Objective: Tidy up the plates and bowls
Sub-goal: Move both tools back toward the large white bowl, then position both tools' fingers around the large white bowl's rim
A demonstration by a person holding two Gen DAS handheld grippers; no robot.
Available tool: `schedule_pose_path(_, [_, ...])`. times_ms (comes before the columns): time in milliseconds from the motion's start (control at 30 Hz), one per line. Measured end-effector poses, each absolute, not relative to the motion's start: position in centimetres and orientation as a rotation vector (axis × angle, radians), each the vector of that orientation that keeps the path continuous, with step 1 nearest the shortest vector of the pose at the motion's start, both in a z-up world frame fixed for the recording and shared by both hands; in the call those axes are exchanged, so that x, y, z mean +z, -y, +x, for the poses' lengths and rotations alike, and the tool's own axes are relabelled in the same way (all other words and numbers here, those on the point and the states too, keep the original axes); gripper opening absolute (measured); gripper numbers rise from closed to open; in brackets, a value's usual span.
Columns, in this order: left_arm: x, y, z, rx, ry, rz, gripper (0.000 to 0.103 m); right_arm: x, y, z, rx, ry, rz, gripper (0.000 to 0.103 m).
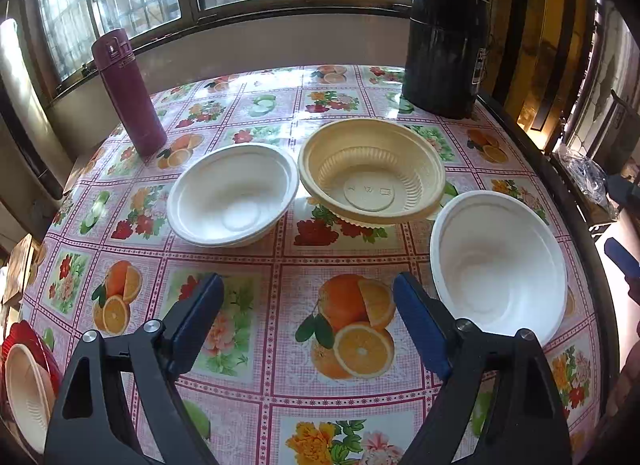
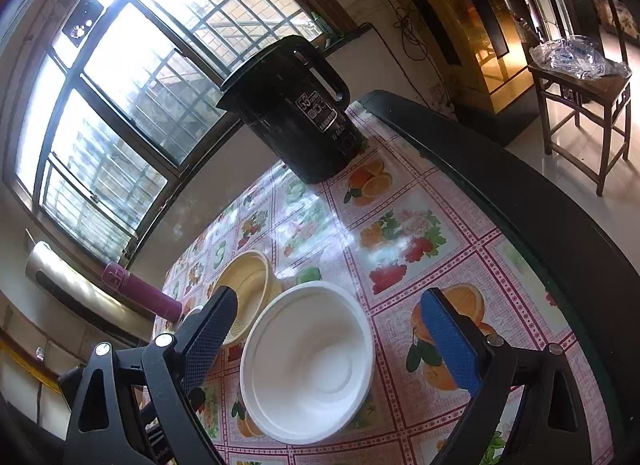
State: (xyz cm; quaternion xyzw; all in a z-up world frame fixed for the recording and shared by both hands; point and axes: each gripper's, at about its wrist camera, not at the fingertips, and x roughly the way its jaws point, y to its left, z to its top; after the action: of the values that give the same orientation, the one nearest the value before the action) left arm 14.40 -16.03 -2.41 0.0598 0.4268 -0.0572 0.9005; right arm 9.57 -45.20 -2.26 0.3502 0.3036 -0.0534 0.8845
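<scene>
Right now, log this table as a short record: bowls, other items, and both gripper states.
surface: table with fruit-print cloth
bowls in a row: white bowl, yellow ribbed bowl, second white bowl
yellow bowl: tilted, one edge raised
at left edge: red bowl holding a pale bowl
other items: maroon flask, black kettle
left gripper: open, empty
right gripper: open, second white bowl ahead
</scene>
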Motion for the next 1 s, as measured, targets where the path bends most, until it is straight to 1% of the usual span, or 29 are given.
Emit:
schedule_pose_path(200, [-2.6,16.6,15.5,-0.137,-0.953,0.124,0.087,-3.4,45.7,9.9,-0.076,-0.728,0.737,0.095])
schedule_pose_path(300, [-2.6,17.2,15.8,-0.147,-0.971,0.117,0.087,-4.6,46.3,10.0,-0.077,-0.769,0.773,0.092])
schedule_pose_path(400, [-2.7,18.1,16.0,-0.152,-0.984,0.115,0.087,-5.7,46.9,10.2,-0.078,-0.784,0.808,0.082])
schedule_pose_path(500, [-3.0,18.9,16.1,-0.151,-0.995,0.112,0.087,-6.8,46.9,10.7,-0.07,-0.811,0.833,0.079])
schedule_pose_path(600, [-3.2,19.7,15.8,-0.162,-0.992,0.129,0.087,-7.4,46.8,10.9,-0.058,-0.828,0.858,0.079])
schedule_pose_path(700, [-3.3,20.4,15.5,-0.173,-0.978,0.144,0.087,-7.2,46.6,10.8,-0.057,-0.818,0.856,0.081])
schedule_pose_path(867, [-3.5,21.1,15.2,-0.185,-0.935,0.171,0.087,-6.6,46.2,10.6,-0.058,-0.802,0.854,0.081])
schedule_pose_path(1000, [-3.9,21.6,15.2,-0.203,-0.938,0.186,0.087,-6.6,45.8,10.7,-0.053,-0.809,0.846,0.081])
